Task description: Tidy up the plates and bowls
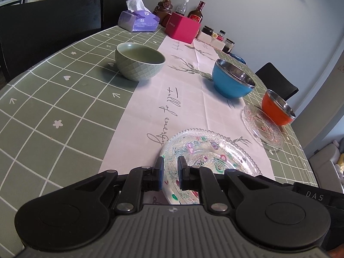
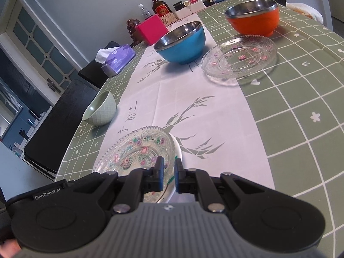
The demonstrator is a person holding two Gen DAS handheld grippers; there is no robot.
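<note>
Right wrist alone shows a white plate [image 2: 177, 150] under the glass plate [image 2: 137, 148].

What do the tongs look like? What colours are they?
Both tongs look alike: the left tongs and right tongs have black jointed arms with silver rivets, blue pads on the fingers, two big round black discs and a ribbed grey body. The right one reads "GenRobot.AI" in white.

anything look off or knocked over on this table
Nothing spilled or tipped. The green bowl, blue bowl and orange bowl sit upright. Only oddity: both tongs grip one patterned glass plate from opposite edges.
</note>
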